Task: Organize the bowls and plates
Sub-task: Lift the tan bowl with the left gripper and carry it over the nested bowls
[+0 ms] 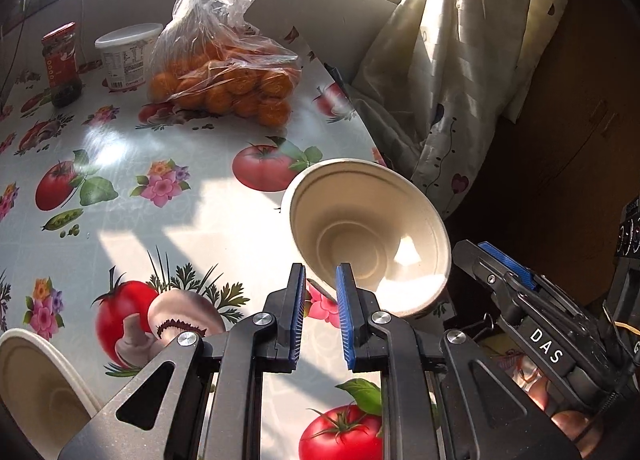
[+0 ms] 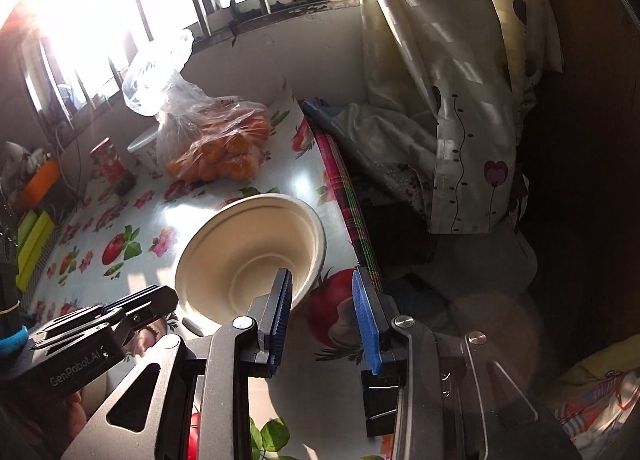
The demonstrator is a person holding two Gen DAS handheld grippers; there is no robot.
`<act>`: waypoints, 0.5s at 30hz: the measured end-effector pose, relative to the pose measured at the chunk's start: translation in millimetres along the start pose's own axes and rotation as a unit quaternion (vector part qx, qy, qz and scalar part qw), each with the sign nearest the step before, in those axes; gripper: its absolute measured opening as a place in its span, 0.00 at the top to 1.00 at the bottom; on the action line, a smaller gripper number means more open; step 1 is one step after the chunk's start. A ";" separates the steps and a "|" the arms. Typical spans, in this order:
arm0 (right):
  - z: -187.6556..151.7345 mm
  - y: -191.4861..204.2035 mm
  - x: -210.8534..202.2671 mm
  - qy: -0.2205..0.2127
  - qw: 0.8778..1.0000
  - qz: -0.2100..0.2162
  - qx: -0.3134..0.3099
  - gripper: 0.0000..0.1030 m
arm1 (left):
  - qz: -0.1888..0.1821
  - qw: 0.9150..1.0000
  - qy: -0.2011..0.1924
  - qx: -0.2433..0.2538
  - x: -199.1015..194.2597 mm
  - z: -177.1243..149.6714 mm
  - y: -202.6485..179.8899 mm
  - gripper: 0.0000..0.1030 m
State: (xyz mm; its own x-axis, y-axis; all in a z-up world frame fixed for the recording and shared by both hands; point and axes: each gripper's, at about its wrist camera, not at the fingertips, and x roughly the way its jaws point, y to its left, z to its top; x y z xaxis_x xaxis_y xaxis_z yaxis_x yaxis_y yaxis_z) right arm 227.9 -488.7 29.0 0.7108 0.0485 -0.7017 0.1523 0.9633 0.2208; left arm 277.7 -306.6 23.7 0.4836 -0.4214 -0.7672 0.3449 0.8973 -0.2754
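left claw point(image 1: 321, 310) is pinched on the near rim of a pale paper bowl point(image 1: 368, 236), one blue pad inside the wall and one outside. the bowl is carried tilted, mouth turned back toward the camera, above the right edge of the bench point(image 1: 132, 164). a rim grip is probably the only hold that suits a thin, wide bowl, which would explain the tilt.

right claw point(image 2: 322, 314) stands partly open and holds nothing. its left pad sits just in front of the bowl's rim in the right wrist view, but whether it touches cannot be told. the gap between the pads shows only the printed cloth. it appears to wait just beside the bowl, perhaps to steady it or take it over.

a second pale dish point(image 1: 38, 384), plate or bowl, lies on the bench well to the left of the held bowl. judging by the task, that may be the stacking spot.

beyond the bowl, at the far side of the bench: a bag of oranges point(image 1: 224, 88), a white tub point(image 1: 126, 54) and a red-labelled jar point(image 1: 62, 64), all well apart from the work. a curtain point(image 1: 448, 72) hangs to the right of the bowl, off the bench.
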 end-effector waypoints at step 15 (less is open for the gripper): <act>3.2 -5.9 26.9 0.026 0.999 0.024 0.020 0.83 | -0.009 0.999 0.009 -0.035 16.5 7.1 12.8 0.84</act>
State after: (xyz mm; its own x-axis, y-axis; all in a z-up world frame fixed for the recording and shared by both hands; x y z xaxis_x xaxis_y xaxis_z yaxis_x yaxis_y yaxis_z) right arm 248.3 -494.0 11.0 0.6814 0.1091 -0.7238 0.1464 0.9485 0.2809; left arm 295.8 -303.0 11.6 0.4624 -0.4353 -0.7725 0.2956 0.8970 -0.3285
